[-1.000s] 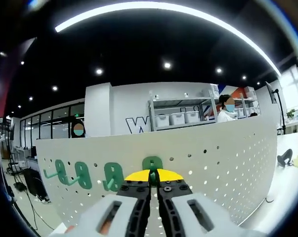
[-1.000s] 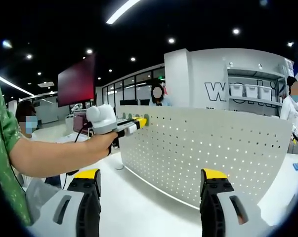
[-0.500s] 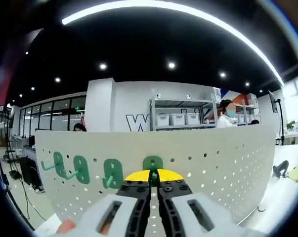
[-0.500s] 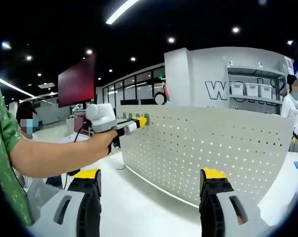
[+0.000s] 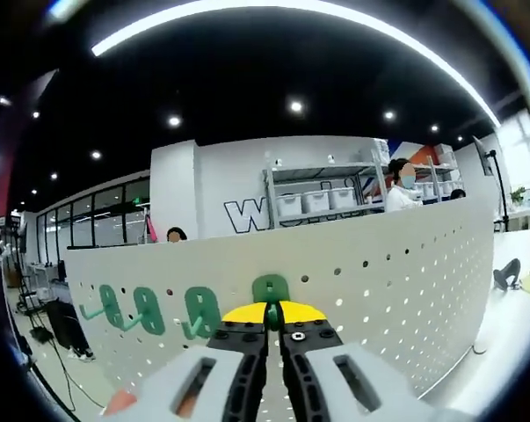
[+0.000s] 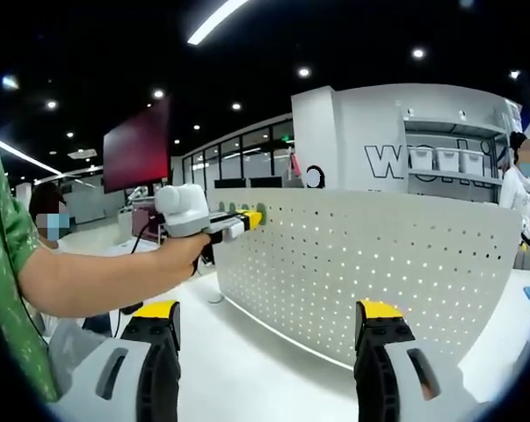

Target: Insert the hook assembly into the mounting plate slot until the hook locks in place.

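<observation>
A white pegboard mounting plate [image 5: 396, 281] stands upright across the left gripper view. Three green hooks [image 5: 147, 310] hang on its left part. My left gripper [image 5: 272, 317] is shut on a fourth green hook [image 5: 271, 288], pressed against the plate near its top edge. In the right gripper view the same plate [image 6: 379, 264] runs across the middle, and the left gripper [image 6: 250, 217] touches its top left corner, held by a person's hand [image 6: 181, 253]. My right gripper [image 6: 265, 321] hangs open in front of the plate, nothing between its jaws.
The plate stands on a white table [image 6: 247, 369]. A person's arm and green sleeve [image 6: 5, 264] fill the left of the right gripper view. Shelving with white bins [image 5: 322, 200] and other people stand far behind the plate.
The left gripper view has swayed slightly; the gripper stays shut on the hook at the plate. A person behind the plate has walked along. The right gripper has not moved.
</observation>
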A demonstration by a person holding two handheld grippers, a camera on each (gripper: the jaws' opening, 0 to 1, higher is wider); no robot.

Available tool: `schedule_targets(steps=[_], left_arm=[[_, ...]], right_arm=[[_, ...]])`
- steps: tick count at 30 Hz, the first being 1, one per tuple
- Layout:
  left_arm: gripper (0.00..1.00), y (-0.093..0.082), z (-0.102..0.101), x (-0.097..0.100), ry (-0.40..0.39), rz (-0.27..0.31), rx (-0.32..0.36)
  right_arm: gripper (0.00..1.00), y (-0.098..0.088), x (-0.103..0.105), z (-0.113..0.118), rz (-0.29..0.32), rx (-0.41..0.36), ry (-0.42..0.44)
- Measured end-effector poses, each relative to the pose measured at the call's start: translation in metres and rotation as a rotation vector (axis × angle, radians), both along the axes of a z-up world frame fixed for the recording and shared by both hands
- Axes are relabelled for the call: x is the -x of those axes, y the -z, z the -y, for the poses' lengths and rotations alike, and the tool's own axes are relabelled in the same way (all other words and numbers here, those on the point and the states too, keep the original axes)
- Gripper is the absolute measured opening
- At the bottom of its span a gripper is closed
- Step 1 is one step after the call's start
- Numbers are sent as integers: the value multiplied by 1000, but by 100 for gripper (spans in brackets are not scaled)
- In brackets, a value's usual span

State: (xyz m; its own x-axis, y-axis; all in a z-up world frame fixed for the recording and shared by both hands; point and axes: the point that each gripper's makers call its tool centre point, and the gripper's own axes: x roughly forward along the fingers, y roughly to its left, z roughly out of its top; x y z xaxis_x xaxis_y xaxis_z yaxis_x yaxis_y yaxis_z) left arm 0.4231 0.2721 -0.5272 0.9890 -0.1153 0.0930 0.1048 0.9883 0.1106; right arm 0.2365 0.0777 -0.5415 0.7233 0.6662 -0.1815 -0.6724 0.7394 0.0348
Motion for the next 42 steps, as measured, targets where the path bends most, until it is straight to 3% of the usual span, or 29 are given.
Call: schedule_targets(steps=[14,21,34,42], left_arm=[[3,2,0,1,2,7,-27],[3,5,0,2,11,-2,-4],[18,12,0,11,33,-15,25],[24,16,1,28,67,-18,35]], right_arm=[[83,1,0,2,-1,-7,5],[83,1,0,1,-1,-4,3],[83,0,3,-2,0,-3,3],[83,0,8,-5,4,-5,5]])
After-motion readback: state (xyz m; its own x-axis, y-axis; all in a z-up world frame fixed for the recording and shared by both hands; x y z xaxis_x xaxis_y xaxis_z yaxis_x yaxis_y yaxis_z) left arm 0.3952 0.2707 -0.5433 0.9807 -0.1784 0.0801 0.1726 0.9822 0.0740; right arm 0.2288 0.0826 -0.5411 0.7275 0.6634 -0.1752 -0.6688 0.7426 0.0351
